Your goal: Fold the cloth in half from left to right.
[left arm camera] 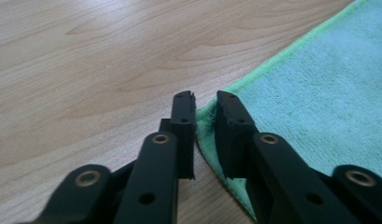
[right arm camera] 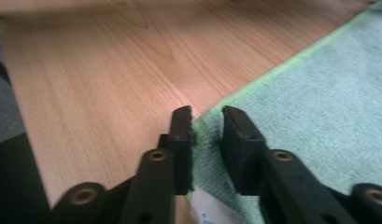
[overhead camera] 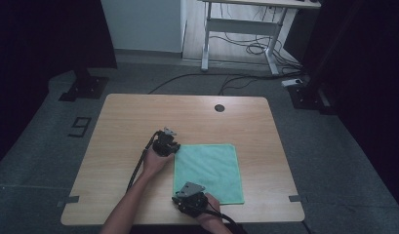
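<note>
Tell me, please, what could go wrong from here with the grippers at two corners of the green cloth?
The left gripper straddles only the very tip of the cloth, so that corner could slip out on lifting. The right gripper bunches its corner between the jaws; an uneven hold might skew the fold.

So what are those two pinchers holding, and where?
Each grips a corner of the green cloth: the left gripper its far-left corner, the right gripper its near-left one.
</note>
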The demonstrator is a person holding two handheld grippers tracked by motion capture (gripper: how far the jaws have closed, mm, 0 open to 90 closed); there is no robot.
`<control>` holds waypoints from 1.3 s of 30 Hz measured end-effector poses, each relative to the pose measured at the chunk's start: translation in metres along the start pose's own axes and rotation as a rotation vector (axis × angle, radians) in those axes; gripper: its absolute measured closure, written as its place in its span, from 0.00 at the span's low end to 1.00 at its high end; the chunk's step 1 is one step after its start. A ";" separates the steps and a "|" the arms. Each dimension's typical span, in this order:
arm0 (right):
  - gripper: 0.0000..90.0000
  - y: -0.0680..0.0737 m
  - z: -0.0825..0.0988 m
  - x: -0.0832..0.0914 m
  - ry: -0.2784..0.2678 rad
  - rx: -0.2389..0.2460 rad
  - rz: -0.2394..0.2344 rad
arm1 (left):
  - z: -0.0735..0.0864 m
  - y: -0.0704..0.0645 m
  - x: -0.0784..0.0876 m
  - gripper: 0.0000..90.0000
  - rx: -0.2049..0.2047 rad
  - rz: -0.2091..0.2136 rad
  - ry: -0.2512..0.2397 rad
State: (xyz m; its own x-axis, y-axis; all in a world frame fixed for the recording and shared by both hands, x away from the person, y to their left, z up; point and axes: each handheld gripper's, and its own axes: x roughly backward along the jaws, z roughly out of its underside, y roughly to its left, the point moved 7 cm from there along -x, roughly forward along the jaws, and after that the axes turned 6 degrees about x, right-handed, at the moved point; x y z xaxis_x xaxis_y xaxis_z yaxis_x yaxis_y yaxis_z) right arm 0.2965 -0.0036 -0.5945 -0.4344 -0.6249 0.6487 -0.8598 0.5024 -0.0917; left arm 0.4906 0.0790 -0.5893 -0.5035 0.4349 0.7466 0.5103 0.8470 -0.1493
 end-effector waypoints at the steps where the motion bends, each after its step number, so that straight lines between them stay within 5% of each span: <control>1: 0.87 -0.001 0.000 0.000 0.001 0.000 0.003 | 0.000 -0.001 0.000 0.91 0.001 0.006 -0.001; 8: 0.94 -0.004 -0.002 0.000 0.017 -0.022 -0.007 | -0.005 -0.004 0.003 0.96 0.002 0.011 -0.021; 25: 0.94 -0.006 -0.023 0.019 -0.116 -0.059 0.016 | -0.028 -0.017 0.034 0.96 -0.003 0.040 -0.068; 39: 0.94 0.000 -0.035 0.021 -0.171 -0.071 0.022 | -0.034 -0.011 0.046 0.96 0.006 0.024 -0.069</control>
State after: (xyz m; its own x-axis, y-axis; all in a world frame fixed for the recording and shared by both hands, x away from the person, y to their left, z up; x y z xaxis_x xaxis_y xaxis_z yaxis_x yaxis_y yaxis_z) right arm 0.2971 0.0039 -0.5546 -0.4976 -0.7024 0.5091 -0.8310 0.5542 -0.0476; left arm 0.4853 0.0791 -0.5318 -0.5382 0.4749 0.6963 0.5185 0.8378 -0.1707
